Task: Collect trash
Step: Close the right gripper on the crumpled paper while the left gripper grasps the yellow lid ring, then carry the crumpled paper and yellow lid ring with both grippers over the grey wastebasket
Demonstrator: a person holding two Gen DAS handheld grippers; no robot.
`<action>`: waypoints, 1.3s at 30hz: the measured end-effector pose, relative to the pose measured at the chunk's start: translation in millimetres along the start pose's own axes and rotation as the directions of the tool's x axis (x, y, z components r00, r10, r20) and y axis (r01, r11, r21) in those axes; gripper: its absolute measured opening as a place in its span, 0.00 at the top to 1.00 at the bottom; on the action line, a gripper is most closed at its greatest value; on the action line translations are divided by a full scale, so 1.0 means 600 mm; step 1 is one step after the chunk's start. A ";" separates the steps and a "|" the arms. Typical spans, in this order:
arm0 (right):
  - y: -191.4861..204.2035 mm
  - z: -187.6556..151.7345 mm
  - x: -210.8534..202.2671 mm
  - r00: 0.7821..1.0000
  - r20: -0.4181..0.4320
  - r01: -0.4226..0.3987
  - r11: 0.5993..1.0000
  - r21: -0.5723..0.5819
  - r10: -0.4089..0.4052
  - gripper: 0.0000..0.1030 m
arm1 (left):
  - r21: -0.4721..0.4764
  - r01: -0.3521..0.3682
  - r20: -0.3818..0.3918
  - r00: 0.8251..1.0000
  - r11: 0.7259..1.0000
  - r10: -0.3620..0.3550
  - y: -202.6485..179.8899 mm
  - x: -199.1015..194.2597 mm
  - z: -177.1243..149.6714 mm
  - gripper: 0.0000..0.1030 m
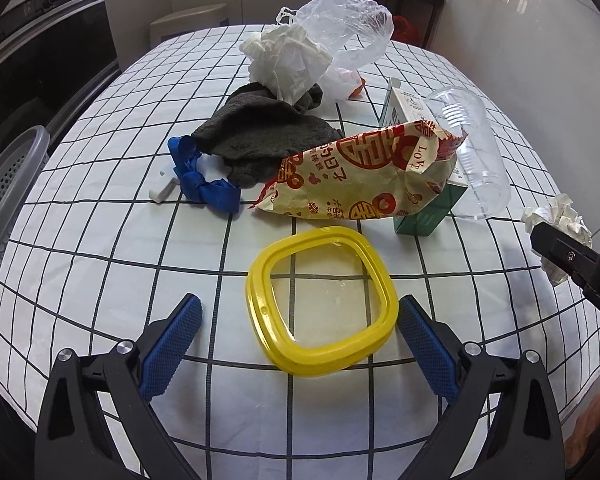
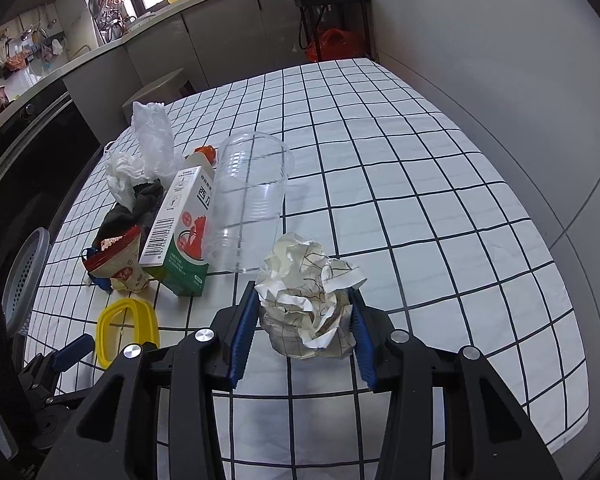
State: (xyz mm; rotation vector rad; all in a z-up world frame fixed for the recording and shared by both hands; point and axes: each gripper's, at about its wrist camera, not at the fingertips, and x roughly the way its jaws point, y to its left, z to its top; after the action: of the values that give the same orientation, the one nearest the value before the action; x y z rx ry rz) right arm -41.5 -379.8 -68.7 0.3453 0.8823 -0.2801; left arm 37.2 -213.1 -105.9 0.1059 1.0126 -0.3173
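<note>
Paper is the item in hand: the right gripper is clenched on a crumpled paper ball at lower centre of the right wrist view, its blue pads pressing both flanks, probably so the loose wad stays compact while it is carried to a bin. The left gripper is released, jaws spread wide at the bottom of the left wrist view on either side of a yellow lid frame lying flat on the checked tablecloth; that straddle looks like a set-up for the next grab, though the fingers do not touch it. Above the frame, mid-picture, the remaining litter is bunched together: a printed snack wrapper leaning on a green carton, a clear plastic cup on its side, a dark cloth, a blue ribbon, white tissue and a thin plastic bag. A grey mesh basket at the left edge seems the likely bin. The wrapper overhanging the carton could snag whichever is lifted first.
</note>
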 end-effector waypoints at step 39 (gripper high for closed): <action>0.254 -0.004 -0.075 0.979 0.082 -0.162 0.956 -0.243 0.187 0.59 | -0.091 -0.159 0.266 0.947 0.983 0.178 0.238 -0.176 0.045 0.32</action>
State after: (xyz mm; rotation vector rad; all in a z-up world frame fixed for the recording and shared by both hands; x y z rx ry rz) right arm -12.9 -236.3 -7.5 0.1843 0.7669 -0.0277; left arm 51.9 -61.5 -10.9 0.0831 0.7330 -0.1348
